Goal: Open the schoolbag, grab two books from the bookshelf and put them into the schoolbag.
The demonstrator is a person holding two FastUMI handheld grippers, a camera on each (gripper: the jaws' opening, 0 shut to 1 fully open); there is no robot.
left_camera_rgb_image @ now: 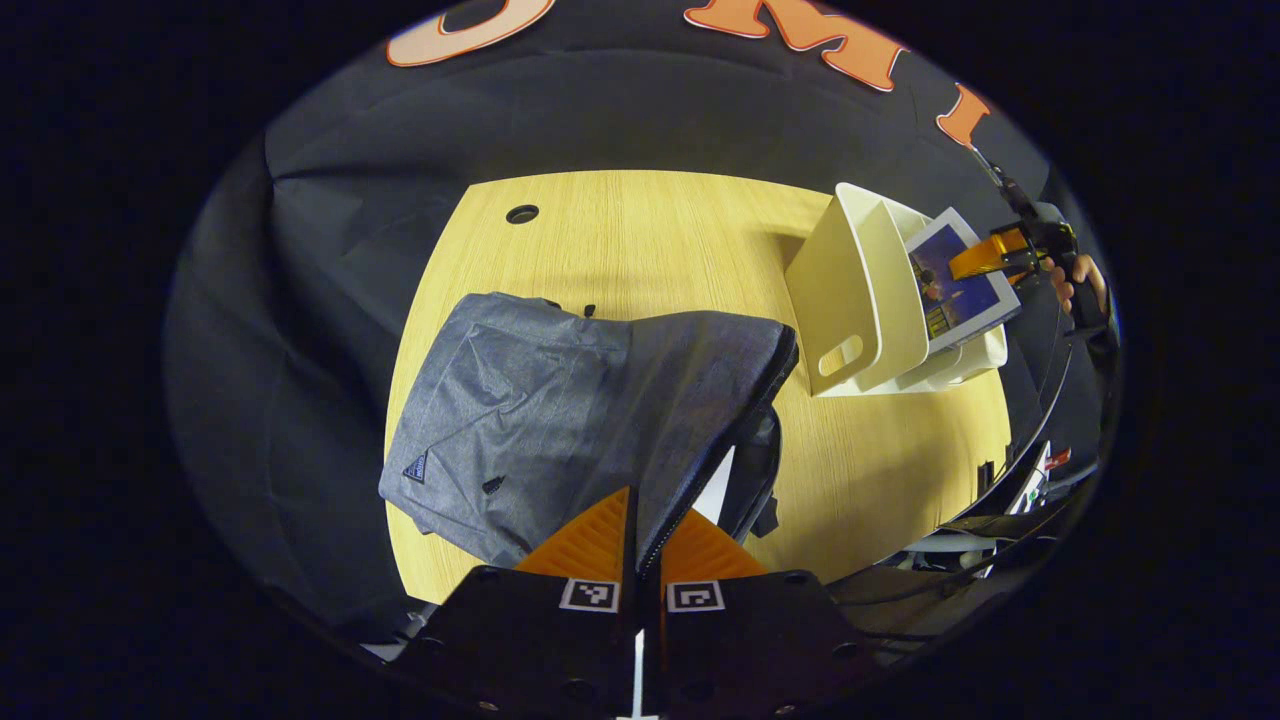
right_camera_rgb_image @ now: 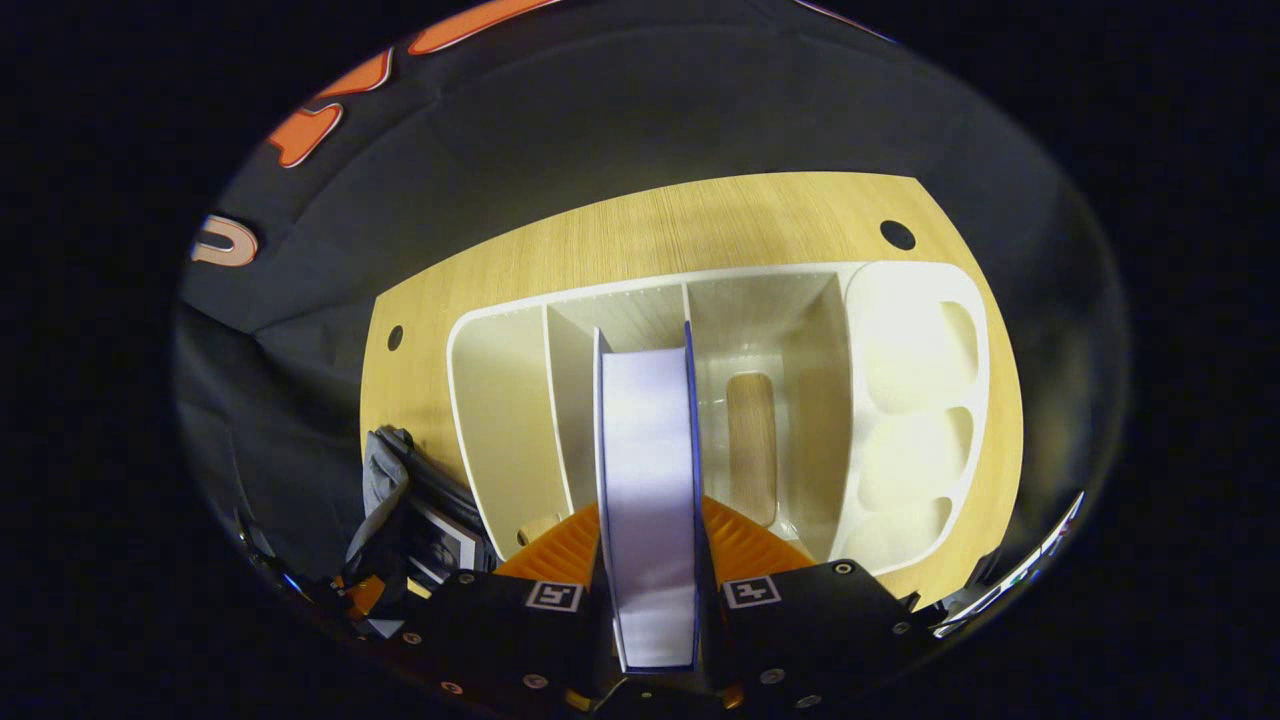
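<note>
The grey schoolbag (left_camera_rgb_image: 560, 400) lies on the wooden table (left_camera_rgb_image: 620, 230). My left gripper (left_camera_rgb_image: 642, 535) is shut on the bag's zippered flap edge and holds the mouth open; something white (left_camera_rgb_image: 714, 492) shows inside. At the right of this view stands the white bookshelf (left_camera_rgb_image: 865, 300), where a blue-covered book (left_camera_rgb_image: 958, 285) is held between the right gripper's orange fingers (left_camera_rgb_image: 985, 256). In the right gripper view my right gripper (right_camera_rgb_image: 650, 545) is shut on that book (right_camera_rgb_image: 648, 440), seen edge-on with white pages, upright in a middle slot of the bookshelf (right_camera_rgb_image: 905, 340). The schoolbag (right_camera_rgb_image: 385, 480) shows at lower left.
A hand (left_camera_rgb_image: 1078, 283) holds the right gripper beyond the shelf. Cable holes (left_camera_rgb_image: 522, 214) (right_camera_rgb_image: 897, 235) sit in the table's far part. Cables and equipment (left_camera_rgb_image: 1030, 480) lie past the table's right edge. The shelf's other slots (right_camera_rgb_image: 760, 400) stand empty.
</note>
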